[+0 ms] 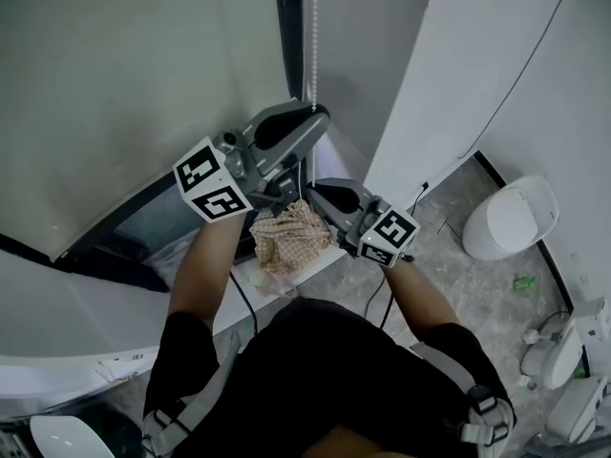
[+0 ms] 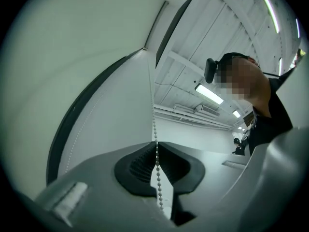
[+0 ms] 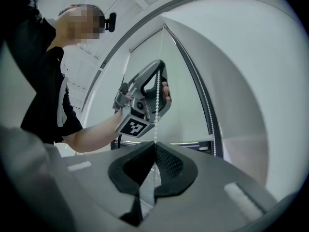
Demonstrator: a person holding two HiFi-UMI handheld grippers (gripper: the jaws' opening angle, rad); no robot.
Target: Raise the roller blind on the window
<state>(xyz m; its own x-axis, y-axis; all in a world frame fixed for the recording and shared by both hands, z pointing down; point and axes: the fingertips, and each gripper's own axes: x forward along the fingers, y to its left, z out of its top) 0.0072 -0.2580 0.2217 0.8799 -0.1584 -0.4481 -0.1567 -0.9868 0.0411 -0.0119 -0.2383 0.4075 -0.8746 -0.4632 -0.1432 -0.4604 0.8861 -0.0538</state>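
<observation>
Both claws clench the bead chain (image 1: pixel 309 36) beside the roller blind (image 1: pixel 134 84). The left gripper (image 1: pixel 310 114) grips high on the chain, the right gripper (image 1: pixel 320 191) just below (checked cloth (image 1: pixel 286 237) beneath the chain).

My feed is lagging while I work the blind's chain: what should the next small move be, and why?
Probably open the right gripper. It and the left gripper are both shut on the bead chain, with the left one higher up. The lower grip likely has to let go before the left can pull down.
</observation>
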